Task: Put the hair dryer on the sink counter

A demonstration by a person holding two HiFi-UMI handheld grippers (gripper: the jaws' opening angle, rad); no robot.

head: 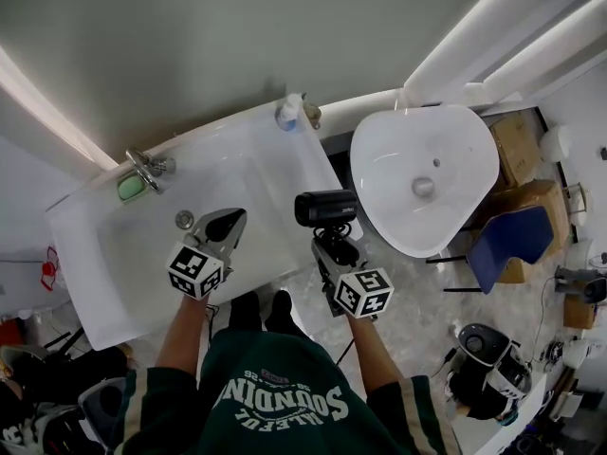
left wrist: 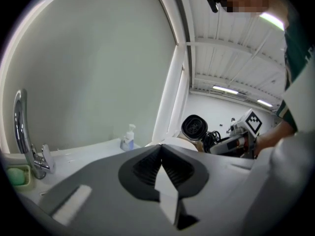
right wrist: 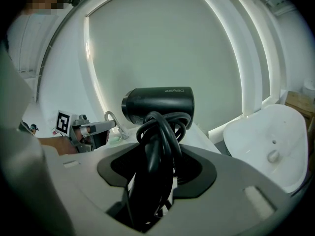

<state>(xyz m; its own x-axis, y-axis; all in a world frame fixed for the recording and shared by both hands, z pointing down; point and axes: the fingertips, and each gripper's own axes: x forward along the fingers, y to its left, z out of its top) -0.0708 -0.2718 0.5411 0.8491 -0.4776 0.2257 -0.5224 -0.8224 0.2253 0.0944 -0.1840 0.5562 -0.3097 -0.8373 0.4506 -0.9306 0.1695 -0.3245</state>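
The white tabletop point(head: 256, 150) lies under the left tongs point(head: 230, 222), whose jaws are together and empty. Both forearms reach forward. The right tongs point(head: 331, 239), beside the left, clamp the hair dryer point(head: 325, 208) by its cord-wrapped handle, its barrel level just ahead of their tips.

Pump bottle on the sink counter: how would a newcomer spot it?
Find the white rectangular sink counter. At its back right corner, nearest the rounded basin, stands the pump bottle. It is the only upright bottle; the green soap lies by the faucet.
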